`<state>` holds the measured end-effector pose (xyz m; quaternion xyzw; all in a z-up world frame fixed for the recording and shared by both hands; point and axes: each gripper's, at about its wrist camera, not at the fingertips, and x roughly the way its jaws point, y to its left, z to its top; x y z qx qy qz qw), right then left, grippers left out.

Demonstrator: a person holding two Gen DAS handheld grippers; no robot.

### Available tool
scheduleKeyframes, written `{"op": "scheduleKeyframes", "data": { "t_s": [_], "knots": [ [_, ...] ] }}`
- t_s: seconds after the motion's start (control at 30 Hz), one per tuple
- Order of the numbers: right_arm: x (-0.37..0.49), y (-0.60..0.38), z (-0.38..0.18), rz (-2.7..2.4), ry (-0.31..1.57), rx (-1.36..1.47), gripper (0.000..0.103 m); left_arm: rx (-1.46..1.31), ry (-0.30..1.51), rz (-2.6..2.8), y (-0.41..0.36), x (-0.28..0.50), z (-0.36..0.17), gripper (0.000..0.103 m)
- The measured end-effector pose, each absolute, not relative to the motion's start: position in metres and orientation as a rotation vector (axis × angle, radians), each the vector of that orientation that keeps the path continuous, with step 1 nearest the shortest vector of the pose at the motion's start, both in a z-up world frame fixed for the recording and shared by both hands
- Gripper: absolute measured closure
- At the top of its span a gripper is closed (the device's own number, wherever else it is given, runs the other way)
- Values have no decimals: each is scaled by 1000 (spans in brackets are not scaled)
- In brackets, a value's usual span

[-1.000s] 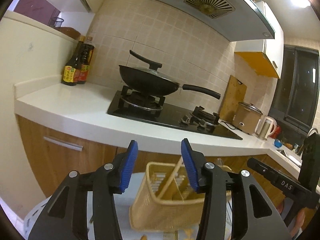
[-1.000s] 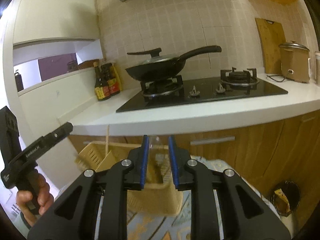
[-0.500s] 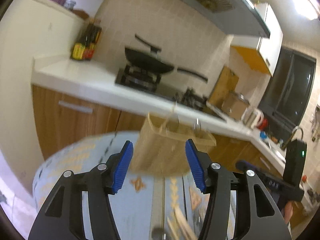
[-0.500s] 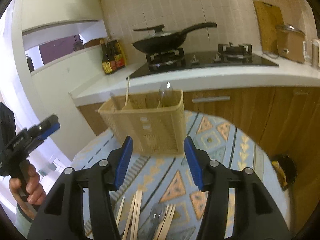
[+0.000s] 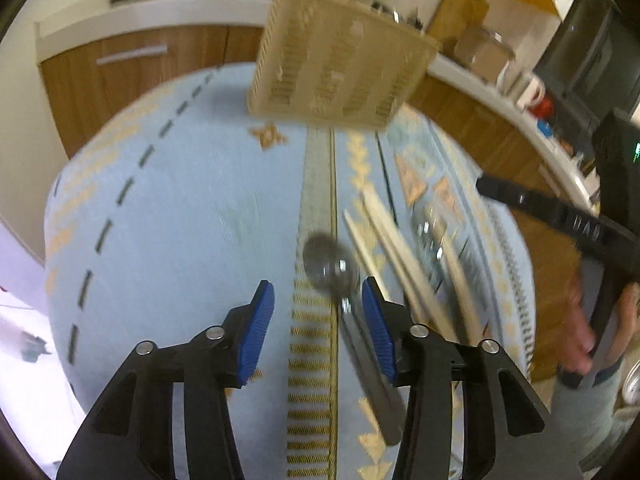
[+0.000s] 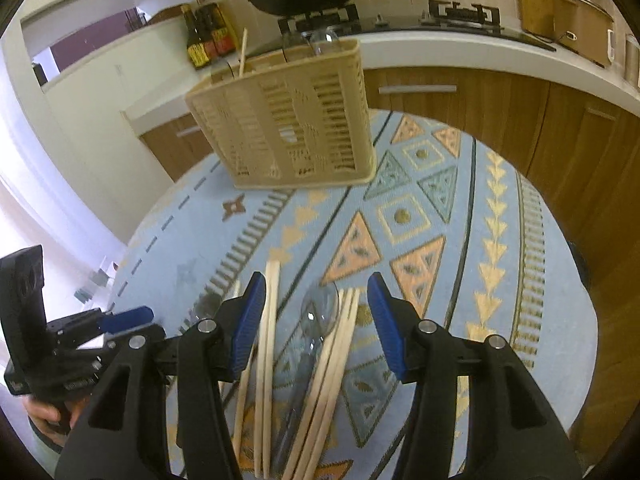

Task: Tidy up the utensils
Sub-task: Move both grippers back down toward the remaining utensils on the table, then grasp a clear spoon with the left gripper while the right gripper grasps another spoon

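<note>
1. Round table under a pale blue patterned cloth (image 6: 420, 216).
2. Beige slotted plastic utensil basket (image 6: 288, 120) stands at its far side.
3. Pale wooden chopsticks (image 6: 268, 340) and a clear, seemingly plastic spoon (image 6: 320, 312) lie near.
4. Left gripper (image 5: 318, 322) and right gripper (image 6: 316, 320): jaws apart, just narrowing, gripping nothing.

Both wrist cameras tilt down close over the table (image 5: 168, 208), sharing the basket (image 6: 288, 120) and chopsticks (image 6: 266, 340).
</note>
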<state>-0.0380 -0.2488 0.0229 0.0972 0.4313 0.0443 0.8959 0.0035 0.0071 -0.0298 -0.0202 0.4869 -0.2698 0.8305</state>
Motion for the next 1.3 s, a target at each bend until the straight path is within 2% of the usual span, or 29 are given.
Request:
{"op": "scheduleKeyframes", "data": {
  "t_s": [0.03,0.43,0.5,0.53,0.6,0.77,1.0,1.17,1.3],
  "knots": [
    [-38,-248,20,91,911,191,65,-34,1042,-575,5,3,-33,62],
    [-39,-259,8,77,958,227,66,220,1060,-496,-51,-15,-41,66],
    [-40,-260,8,77,959,235,66,220,1046,-490,-52,-15,-41,85],
    [-41,-261,7,79,961,241,66,208,1042,-501,-51,-15,-40,86],
    [-41,-262,6,80,963,241,66,164,1035,-534,-43,-12,-36,101],
    [-42,-255,6,93,966,218,66,-57,1064,-624,-13,1,-36,102],
    [-41,-247,1,110,999,211,66,-110,1096,-531,19,14,-44,102],
    [-34,-256,-15,179,1090,337,82,-104,1092,-482,33,20,-48,101],
    [-28,-250,-25,211,1145,393,85,-32,1051,-422,32,20,-47,97]
  ]
}}
